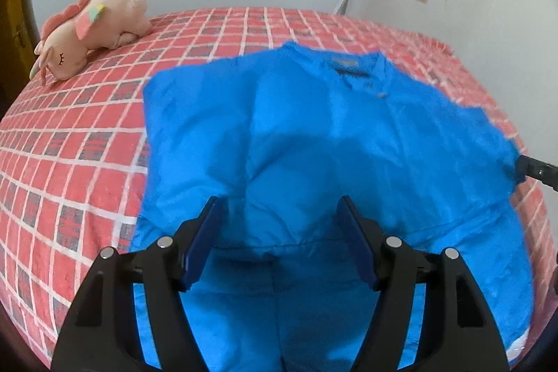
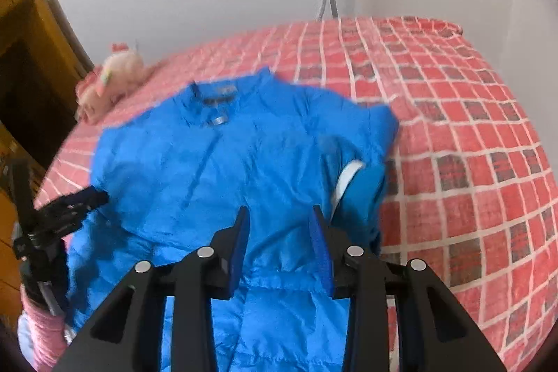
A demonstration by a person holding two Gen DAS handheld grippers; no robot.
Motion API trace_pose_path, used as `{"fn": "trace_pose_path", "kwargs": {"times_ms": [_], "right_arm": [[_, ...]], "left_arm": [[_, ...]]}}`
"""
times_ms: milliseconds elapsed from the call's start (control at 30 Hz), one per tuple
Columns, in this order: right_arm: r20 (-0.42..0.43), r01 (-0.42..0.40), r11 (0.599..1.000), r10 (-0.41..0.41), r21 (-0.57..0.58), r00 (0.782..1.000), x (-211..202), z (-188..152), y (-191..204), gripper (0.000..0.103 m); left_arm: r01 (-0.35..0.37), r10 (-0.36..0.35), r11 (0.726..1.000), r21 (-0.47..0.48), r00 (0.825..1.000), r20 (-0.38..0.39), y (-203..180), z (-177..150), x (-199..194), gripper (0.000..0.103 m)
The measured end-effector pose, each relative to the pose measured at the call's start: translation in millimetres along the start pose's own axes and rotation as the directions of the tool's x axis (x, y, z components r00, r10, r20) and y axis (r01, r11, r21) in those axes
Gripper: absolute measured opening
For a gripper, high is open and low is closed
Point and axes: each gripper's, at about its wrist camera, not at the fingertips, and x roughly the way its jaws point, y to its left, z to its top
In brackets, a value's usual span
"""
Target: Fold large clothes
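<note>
Right up close in both wrist views, the grippers hang over the lower half of the jacket (image 1: 314, 135) with nothing between the fingers. The left gripper (image 1: 279, 215) has its jaws wide apart; the right gripper (image 2: 279, 224) is parted too, a bit narrower. One blue puffy jacket lies front-up on the bed (image 1: 69, 145), collar pointing away, and the sleeve (image 2: 362, 183) on the right side is already flopped over onto the body, white cuff lining showing.

My guess at what could go wrong: that fabric looks slick and puffy, so a shallow pinch could slip off mid-fold, or that sleeve could slide back out when the body gets lifted.

Further back, one pink plush toy (image 1: 94, 23) sits near the far edge, well apart from the jacket.
</note>
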Motion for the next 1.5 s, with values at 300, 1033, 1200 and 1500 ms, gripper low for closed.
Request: {"fn": "trace_pose_path", "kwargs": {"times_ms": [300, 1033, 1200, 1500], "right_arm": [[-0.039, 0.001, 1.0, 0.0, 0.008, 0.999, 24.6, -6.3, -11.8, 0.035], [-0.063, -0.046, 0.997, 0.05, 0.062, 0.997, 16.0, -14.9, -25.2, 0.038], [0.013, -0.08, 0.997, 0.08, -0.002, 0.997, -42.9, -41.5, -11.8, 0.042], [-0.028, 0.012, 0.997, -0.014, -0.071, 1.0, -101.1, -140.1, -10.1, 0.051]], "left_arm": [[0.005, -0.005, 1.0, 0.006, 1.0, -0.017, 4.2, -5.6, 16.3, 0.068], [0.044, -0.045, 0.998, -0.037, 0.998, -0.041, 10.8, -6.5, 9.5, 0.069], [0.025, -0.025, 0.999, -0.028, 0.999, 0.021, 23.2, -15.6, -49.8, 0.075], [-0.024, 0.016, 0.995, -0.092, 0.997, -0.08, 78.2, -121.5, -124.9, 0.08]]}}
